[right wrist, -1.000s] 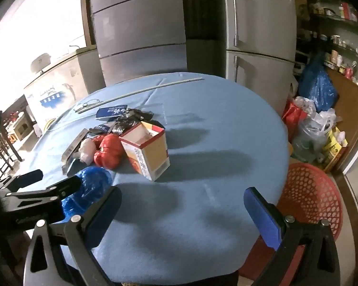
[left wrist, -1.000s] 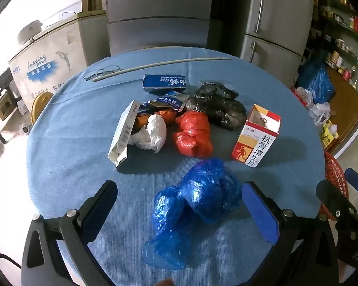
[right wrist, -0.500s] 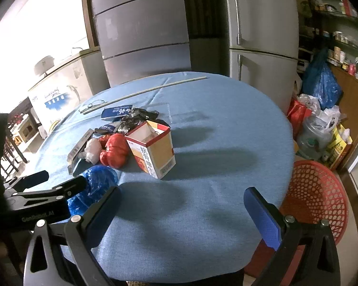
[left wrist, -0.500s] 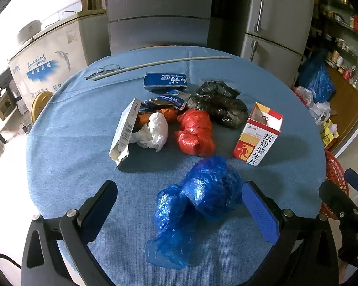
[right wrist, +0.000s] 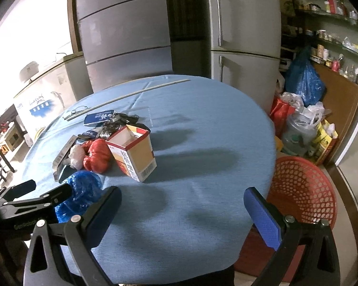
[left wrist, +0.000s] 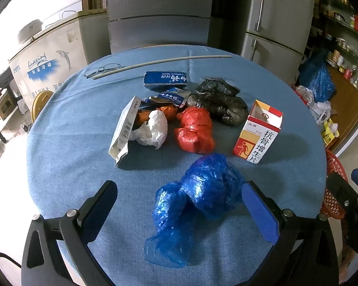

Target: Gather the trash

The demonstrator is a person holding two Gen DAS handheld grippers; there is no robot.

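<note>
Left hand-held gripper (left wrist: 179, 205) is spread around the crumpled blue plastic bag (left wrist: 198, 205) on the blue-clothed round bench (left wrist: 66, 147); right hand-held gripper (right wrist: 182, 211) is spread, empty, beside the red mesh basket (right wrist: 300, 188).

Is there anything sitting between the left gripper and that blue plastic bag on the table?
Nothing visible. The left gripper is open, and the crumpled blue plastic bag lies directly ahead between its fingers. The red bag and the upright carton sit farther back on the table.

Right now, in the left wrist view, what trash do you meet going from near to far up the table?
Blue plastic bag → red plastic bag → black plastic bag → blue carton.
</note>
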